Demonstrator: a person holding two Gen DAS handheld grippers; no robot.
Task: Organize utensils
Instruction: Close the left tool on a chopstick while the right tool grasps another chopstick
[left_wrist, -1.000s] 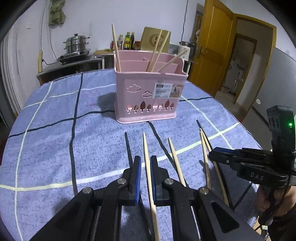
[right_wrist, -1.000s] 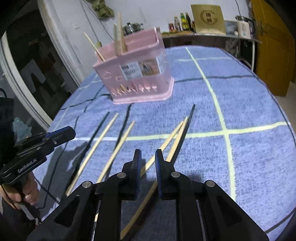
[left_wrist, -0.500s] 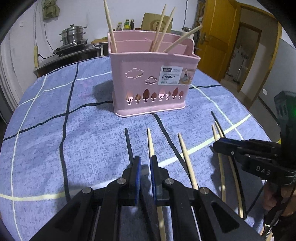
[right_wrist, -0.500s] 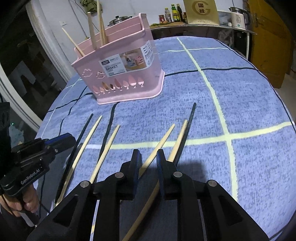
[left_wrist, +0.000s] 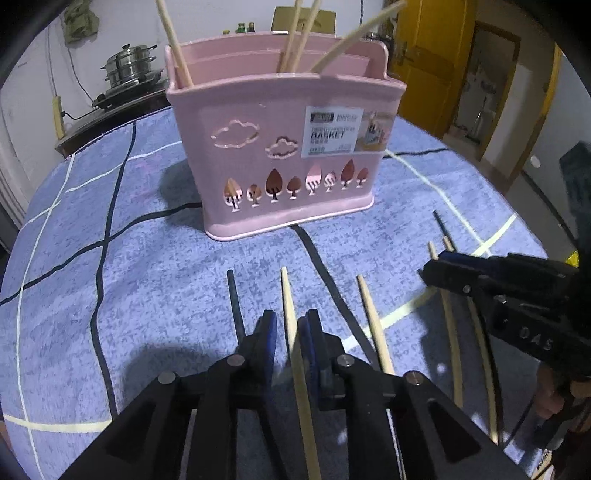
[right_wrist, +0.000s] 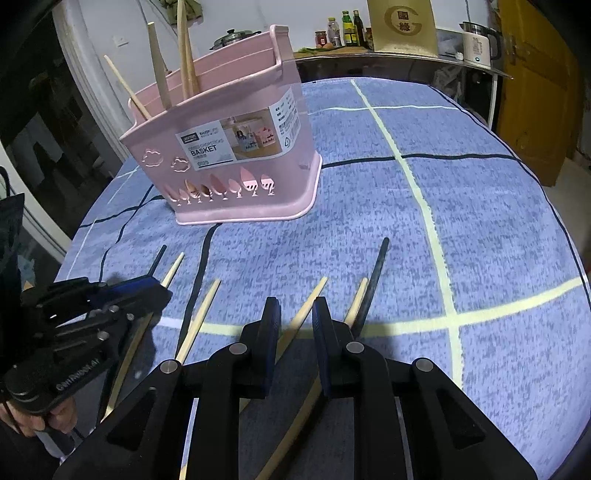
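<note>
A pink utensil basket (left_wrist: 280, 155) (right_wrist: 236, 155) stands on the blue checked tablecloth and holds several wooden chopsticks. More chopsticks lie loose on the cloth in front of it. My left gripper (left_wrist: 290, 325) is open a narrow gap, its fingers on either side of a light wooden chopstick (left_wrist: 291, 317); a black chopstick (left_wrist: 234, 299) lies just left, another wooden one (left_wrist: 371, 321) just right. My right gripper (right_wrist: 295, 317) is open a narrow gap over a wooden chopstick (right_wrist: 308, 308), with a second wooden one (right_wrist: 356, 304) and a black one (right_wrist: 373, 280) beside it.
The tablecloth (right_wrist: 480, 206) covers a round table with edges at right and left. A counter behind holds a steel pot (left_wrist: 127, 66), bottles (right_wrist: 347, 24) and a kettle (right_wrist: 478, 44). A yellow door (left_wrist: 432, 55) stands at the right.
Both grippers have moved forward toward the basket, which now looks larger and nearer. The jaw gaps look unchanged. The loose chopsticks have not moved.
</note>
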